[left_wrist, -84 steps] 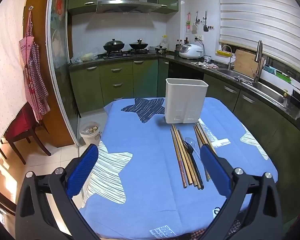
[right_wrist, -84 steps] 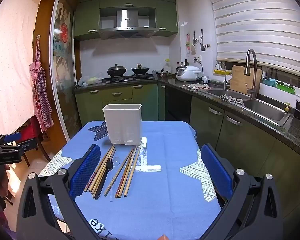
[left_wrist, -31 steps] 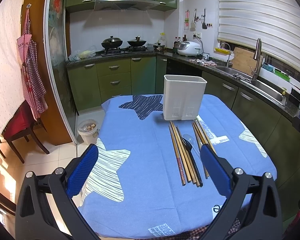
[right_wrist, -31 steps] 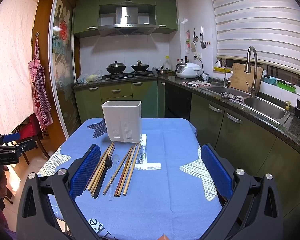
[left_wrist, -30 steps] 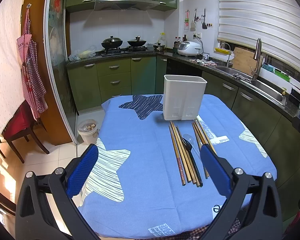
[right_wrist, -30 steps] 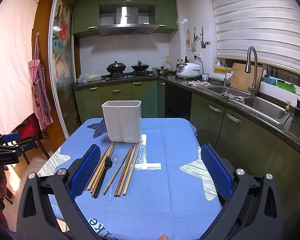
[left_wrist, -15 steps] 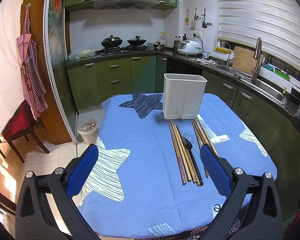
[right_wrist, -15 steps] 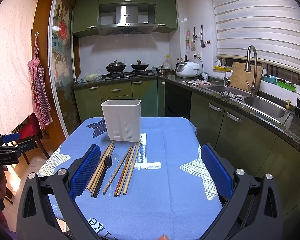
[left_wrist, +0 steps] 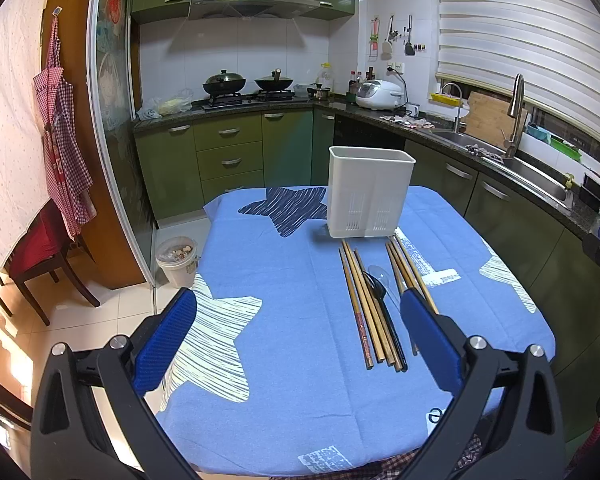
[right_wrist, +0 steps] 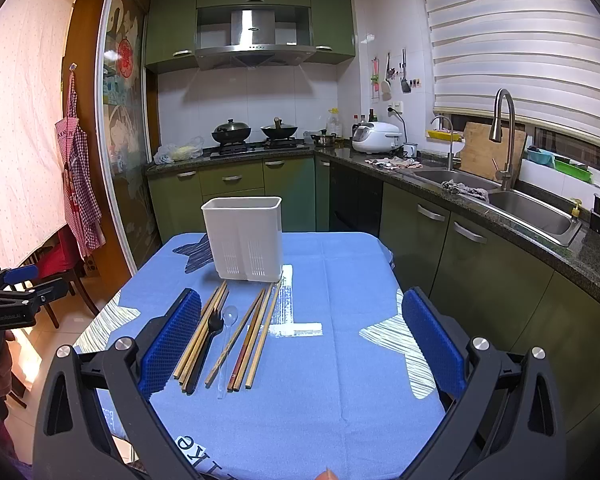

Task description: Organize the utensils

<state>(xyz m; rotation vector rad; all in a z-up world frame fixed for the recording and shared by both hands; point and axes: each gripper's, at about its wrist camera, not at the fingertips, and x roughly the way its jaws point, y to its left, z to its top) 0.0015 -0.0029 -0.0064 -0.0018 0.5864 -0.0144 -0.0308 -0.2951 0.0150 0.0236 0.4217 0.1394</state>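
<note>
A white utensil holder (left_wrist: 369, 192) (right_wrist: 244, 238) stands upright at the far side of the blue-clothed table (left_wrist: 292, 280) (right_wrist: 332, 360). In front of it lie several wooden chopsticks (left_wrist: 364, 312) (right_wrist: 256, 332), a black spoon (left_wrist: 380, 292) (right_wrist: 214, 326) and a clear spoon (left_wrist: 376, 272) (right_wrist: 228, 320), all flat and side by side. My left gripper (left_wrist: 296, 312) hovers open over the table's near left. My right gripper (right_wrist: 300, 308) hangs open above the near edge, its left pad beside the chopsticks. Neither gripper holds anything.
Green cabinets and a dark counter with a sink (right_wrist: 532, 212) run along the right. A stove with two woks (right_wrist: 256, 132) is at the back. A waste bin (left_wrist: 176, 256) and a red chair (left_wrist: 40, 248) stand on the floor at the left.
Both views have shifted only slightly; the left gripper has drifted a little back and up. The utensils and the holder lie as before.
</note>
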